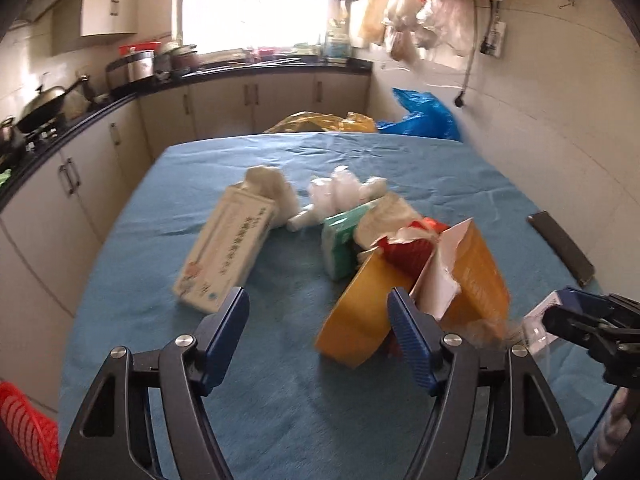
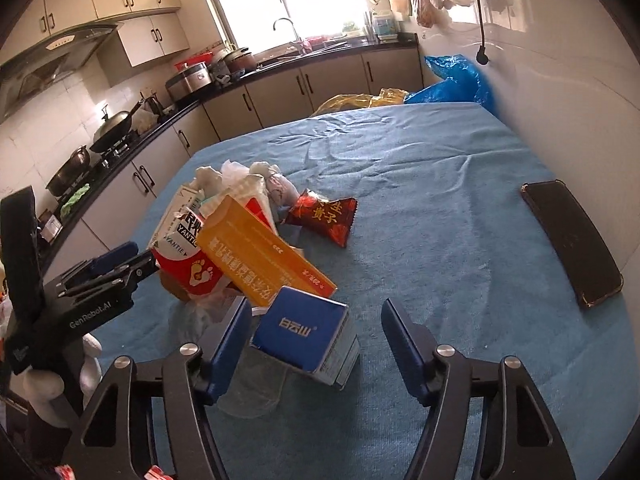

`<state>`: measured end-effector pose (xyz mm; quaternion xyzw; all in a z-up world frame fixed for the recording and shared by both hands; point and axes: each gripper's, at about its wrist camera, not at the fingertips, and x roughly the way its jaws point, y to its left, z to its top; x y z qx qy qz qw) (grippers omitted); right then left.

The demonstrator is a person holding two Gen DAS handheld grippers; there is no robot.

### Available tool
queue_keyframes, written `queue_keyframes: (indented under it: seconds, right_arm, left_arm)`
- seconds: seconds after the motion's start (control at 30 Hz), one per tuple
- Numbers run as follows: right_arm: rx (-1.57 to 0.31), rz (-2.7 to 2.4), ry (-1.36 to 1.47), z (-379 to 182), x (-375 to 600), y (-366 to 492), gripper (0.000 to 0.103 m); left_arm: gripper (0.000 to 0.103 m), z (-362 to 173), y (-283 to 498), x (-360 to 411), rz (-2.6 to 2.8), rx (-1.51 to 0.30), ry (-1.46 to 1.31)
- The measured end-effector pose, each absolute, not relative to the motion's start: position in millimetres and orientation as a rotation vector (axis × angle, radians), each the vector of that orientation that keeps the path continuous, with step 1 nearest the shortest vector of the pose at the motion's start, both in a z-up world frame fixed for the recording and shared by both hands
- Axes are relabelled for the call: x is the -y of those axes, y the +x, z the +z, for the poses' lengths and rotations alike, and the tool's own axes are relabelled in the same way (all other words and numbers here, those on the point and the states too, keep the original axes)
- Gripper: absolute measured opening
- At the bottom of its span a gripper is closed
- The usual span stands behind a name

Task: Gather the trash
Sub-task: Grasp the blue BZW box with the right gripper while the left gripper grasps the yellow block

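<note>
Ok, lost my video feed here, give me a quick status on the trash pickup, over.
Left gripper open, empty, beside orange box. Right gripper open around blue box, not closed yet. Trash pile on blue cloth. Phone off right, clear.

On the body of your left gripper (image 2: pixel 100 276), at about nine o'clock in the right wrist view, you can read "GenRobot.AI" in pale letters. The red-and-white carton (image 2: pixel 182 248) at ten o'clock from centre carries "YANTIE", printed twice, with white footprint marks below it. The blue box (image 2: pixel 304 334) between your right gripper's fingers shows three white Chinese characters, 白云山. The red snack packet (image 2: pixel 326 218) at twelve o'clock bears gold characters, 贵子 among them. The orange box (image 2: pixel 260 256) has lines of Chinese print too blurred to read. In the left wrist view, the white carton (image 1: pixel 224 252) at ten o'clock shows green Chinese lettering, also unreadable.
</note>
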<state>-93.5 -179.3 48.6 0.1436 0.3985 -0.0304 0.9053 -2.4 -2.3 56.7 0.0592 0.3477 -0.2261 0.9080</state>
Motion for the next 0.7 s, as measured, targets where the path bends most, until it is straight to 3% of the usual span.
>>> queue_keyframes:
  seconds: [0.13, 0.27, 0.33, 0.37, 0.4, 0.7]
  right_arm:
    - [-0.831, -0.071, 0.299, 46.3, 183.1, -94.5, 0.051]
    - [-0.838, -0.077, 0.301, 44.0, 185.3, -96.9, 0.049]
    - [-0.835, -0.079, 0.306, 44.1, 186.5, -98.6, 0.048]
    - [-0.833, -0.081, 0.307, 44.5, 186.1, -100.1, 0.048]
    - [-0.831, -0.084, 0.306, 45.1, 186.7, -101.4, 0.048]
    - [-0.745, -0.117, 0.289, 75.6, 190.6, -131.3, 0.047]
  left_arm:
    - [0.071, 53.2, -7.6, 12.1, -0.526, -0.716, 0.152]
    - [0.068, 45.0, -13.2, 24.4, -0.545, -0.732, 0.216]
    - [0.053, 43.0, -15.1, 30.8, -0.549, -0.737, 0.245]
    - [0.036, 42.2, -14.9, 33.6, -0.547, -0.743, 0.252]
    - [0.031, 41.2, -13.7, 36.1, -0.55, -0.757, 0.249]
    - [0.03, 63.6, -38.1, 12.6, -0.486, -0.749, 0.128]
